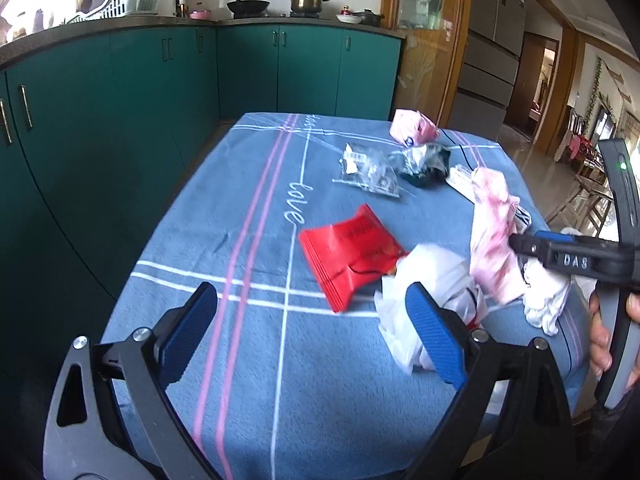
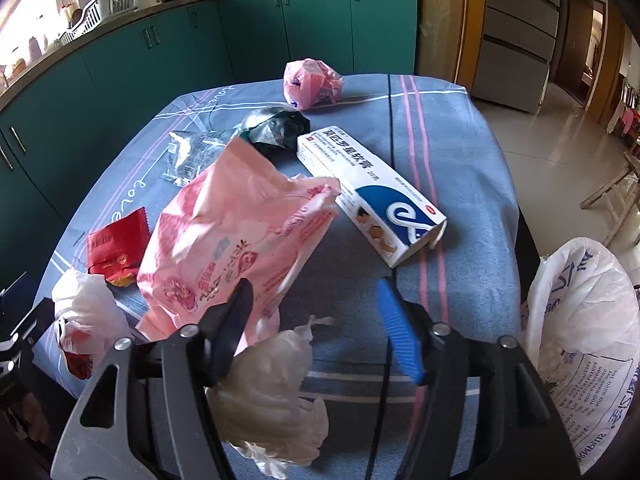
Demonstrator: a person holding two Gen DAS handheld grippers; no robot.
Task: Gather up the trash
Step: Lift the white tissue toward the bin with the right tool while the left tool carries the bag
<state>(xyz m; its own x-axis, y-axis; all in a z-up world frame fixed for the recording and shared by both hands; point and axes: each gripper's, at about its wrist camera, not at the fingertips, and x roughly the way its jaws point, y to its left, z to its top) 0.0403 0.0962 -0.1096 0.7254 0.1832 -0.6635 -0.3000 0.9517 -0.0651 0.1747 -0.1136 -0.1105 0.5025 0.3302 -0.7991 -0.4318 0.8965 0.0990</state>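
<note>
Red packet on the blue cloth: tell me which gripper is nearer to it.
Left. The left gripper, jaws open, hangs just short of the red packet. The right gripper, also open, is farther off, with the pink wrapper between it and the packet.

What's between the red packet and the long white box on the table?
The big pink wrapper lies between the red packet and the white box. The right wrist view shows it best.
</note>
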